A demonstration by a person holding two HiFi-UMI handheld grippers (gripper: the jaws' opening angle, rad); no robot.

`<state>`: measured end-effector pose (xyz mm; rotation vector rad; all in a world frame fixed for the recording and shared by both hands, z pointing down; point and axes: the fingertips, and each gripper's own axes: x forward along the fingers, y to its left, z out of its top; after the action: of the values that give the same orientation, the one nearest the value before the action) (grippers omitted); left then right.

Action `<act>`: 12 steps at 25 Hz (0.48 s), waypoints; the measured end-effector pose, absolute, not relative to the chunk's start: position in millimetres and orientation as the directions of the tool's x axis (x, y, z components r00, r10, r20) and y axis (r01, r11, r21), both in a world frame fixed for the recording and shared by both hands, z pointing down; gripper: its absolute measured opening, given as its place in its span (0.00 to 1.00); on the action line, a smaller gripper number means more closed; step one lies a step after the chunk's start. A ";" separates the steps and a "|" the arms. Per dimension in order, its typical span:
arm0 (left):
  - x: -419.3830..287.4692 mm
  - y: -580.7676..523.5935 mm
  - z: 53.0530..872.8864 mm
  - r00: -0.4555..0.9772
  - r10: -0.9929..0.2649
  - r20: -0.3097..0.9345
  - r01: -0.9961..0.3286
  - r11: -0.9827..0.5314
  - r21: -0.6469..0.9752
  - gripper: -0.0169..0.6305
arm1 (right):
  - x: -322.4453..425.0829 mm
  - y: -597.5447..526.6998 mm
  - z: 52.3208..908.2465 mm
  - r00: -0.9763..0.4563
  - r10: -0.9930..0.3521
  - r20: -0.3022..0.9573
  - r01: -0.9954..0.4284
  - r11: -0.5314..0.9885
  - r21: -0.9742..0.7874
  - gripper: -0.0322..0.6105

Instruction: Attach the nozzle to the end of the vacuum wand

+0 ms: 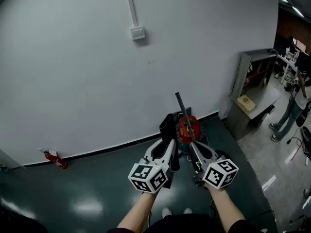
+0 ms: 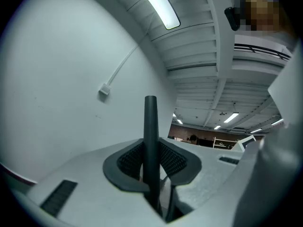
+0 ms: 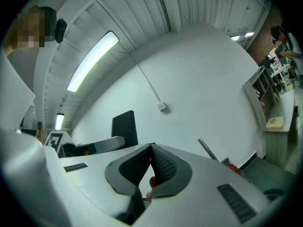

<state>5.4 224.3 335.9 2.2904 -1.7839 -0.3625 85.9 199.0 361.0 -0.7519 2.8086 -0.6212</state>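
Left gripper (image 1: pixel 166 147) is clamped on the nozzle (image 1: pixel 167 124), just left of the wand (image 1: pixel 182 111) poking up from the vacuum (image 1: pixel 188 127), while the right gripper (image 1: pixel 197 152) is pinched closed on nothing. Looks like the lining-up step; next the nozzle needs sliding onto the wand tip

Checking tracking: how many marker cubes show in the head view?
2. One cube sits on the left tool, the other on the right tool. None seems hidden.
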 end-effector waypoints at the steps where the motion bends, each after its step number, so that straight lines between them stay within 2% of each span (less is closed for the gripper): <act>1: 6.2 224.7 337.8 0.234 -0.971 -0.057 -0.918 -0.239 0.317 0.16 | 85.8 199.7 361.8 -0.861 -0.506 -0.053 -0.437 0.788 -0.434 0.08; 12: 6.7 233.7 353.3 0.214 -0.977 -0.018 -0.927 -0.209 0.313 0.16 | 80.5 213.0 369.9 -0.885 -0.462 -0.063 -0.386 0.802 -0.456 0.08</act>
<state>6.7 233.7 353.3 2.2535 -1.8076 -0.3108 80.5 213.0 369.9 -0.6687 2.8179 -0.6586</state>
